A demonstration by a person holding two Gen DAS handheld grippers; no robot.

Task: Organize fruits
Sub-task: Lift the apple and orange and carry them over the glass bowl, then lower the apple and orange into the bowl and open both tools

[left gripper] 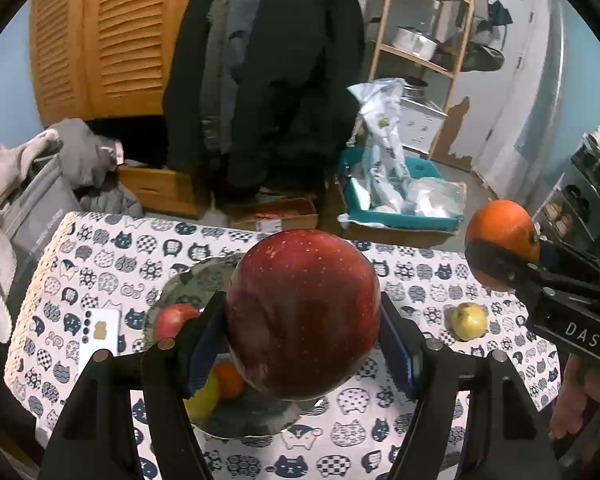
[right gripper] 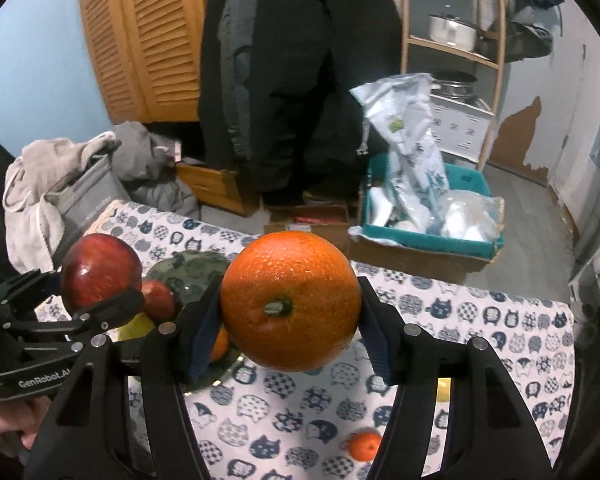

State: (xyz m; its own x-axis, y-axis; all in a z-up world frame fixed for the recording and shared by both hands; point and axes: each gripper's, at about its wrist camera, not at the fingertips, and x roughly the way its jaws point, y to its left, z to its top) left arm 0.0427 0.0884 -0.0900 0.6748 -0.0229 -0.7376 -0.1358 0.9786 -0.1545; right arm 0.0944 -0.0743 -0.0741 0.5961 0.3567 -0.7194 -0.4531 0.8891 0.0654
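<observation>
Clamping mid-width: left gripper [left gripper: 300,356] jaws round red apple [left gripper: 303,314], right gripper [right gripper: 290,344] jaws round orange [right gripper: 290,300].

It looks like a home: coats [left gripper: 268,80] hang by a wooden closet [left gripper: 112,36], and a shelf [right gripper: 452,48] holds what may be pots.

Both wrist views angled down, close over table [left gripper: 100,248]; shared: dish [right gripper: 204,268], cupboard.

Dark coats [left gripper: 268,80] beside wooden shelf [left gripper: 420,40]
</observation>
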